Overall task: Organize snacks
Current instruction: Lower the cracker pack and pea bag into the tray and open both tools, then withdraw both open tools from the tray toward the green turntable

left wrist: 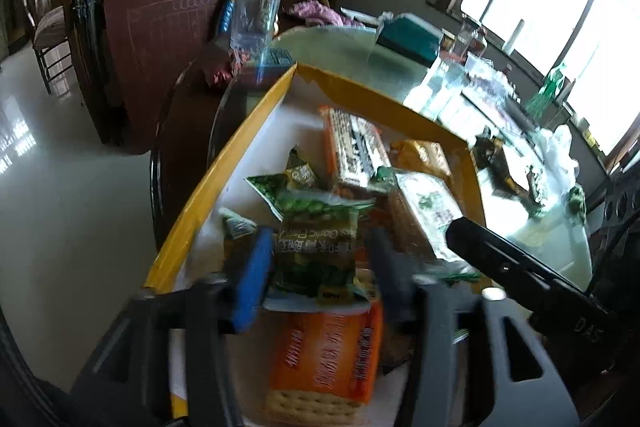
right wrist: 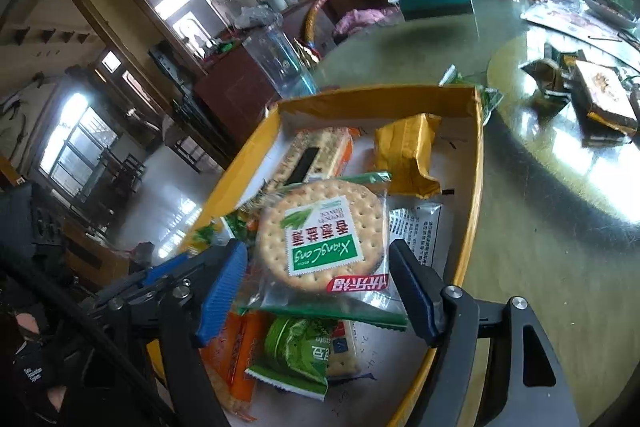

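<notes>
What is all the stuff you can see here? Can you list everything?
Box: one, yellow walls, white floor, on the table.
Round cracker pack: one, clear with green label, atop the pile in the box.
Green pea packet: one, between the left fingers.
Yellow packet: one, far end of box.
Orange cracker packs: several, in the box.
Glass table: one, greenish.
Left gripper: blue fingers either side of the pea packet.
Right gripper: open, over the round pack.
</notes>
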A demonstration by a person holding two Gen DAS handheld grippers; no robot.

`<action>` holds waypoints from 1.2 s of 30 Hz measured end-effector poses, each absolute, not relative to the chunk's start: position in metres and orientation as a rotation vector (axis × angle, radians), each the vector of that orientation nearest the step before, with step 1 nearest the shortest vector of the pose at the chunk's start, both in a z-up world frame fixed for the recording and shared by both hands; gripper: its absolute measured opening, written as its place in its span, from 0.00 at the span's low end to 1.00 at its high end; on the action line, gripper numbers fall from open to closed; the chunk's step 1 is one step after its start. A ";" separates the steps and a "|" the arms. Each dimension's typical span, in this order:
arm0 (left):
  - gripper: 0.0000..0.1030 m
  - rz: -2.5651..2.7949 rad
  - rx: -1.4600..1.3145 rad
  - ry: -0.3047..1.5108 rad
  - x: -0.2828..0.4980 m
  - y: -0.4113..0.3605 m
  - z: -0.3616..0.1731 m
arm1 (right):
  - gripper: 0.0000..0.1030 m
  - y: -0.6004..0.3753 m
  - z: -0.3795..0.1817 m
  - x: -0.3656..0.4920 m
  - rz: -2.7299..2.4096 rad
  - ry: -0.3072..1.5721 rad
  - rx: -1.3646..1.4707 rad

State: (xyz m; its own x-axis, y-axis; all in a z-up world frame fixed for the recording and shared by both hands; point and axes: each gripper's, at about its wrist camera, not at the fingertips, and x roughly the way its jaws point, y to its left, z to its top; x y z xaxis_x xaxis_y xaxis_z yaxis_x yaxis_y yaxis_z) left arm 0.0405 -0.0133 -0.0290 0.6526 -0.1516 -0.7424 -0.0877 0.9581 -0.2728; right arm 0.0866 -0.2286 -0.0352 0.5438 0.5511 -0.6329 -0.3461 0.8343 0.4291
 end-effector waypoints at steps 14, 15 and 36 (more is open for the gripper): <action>0.68 -0.112 -0.247 0.765 0.002 -0.059 0.008 | 0.77 -0.286 -0.007 0.038 0.503 0.697 0.378; 0.68 -0.130 -0.242 0.758 -0.001 -0.066 0.011 | 0.77 -0.292 -0.006 0.035 0.493 0.688 0.385; 0.69 -0.321 -0.122 0.734 -0.028 -0.160 0.037 | 0.77 -0.403 0.005 -0.004 0.320 0.591 0.552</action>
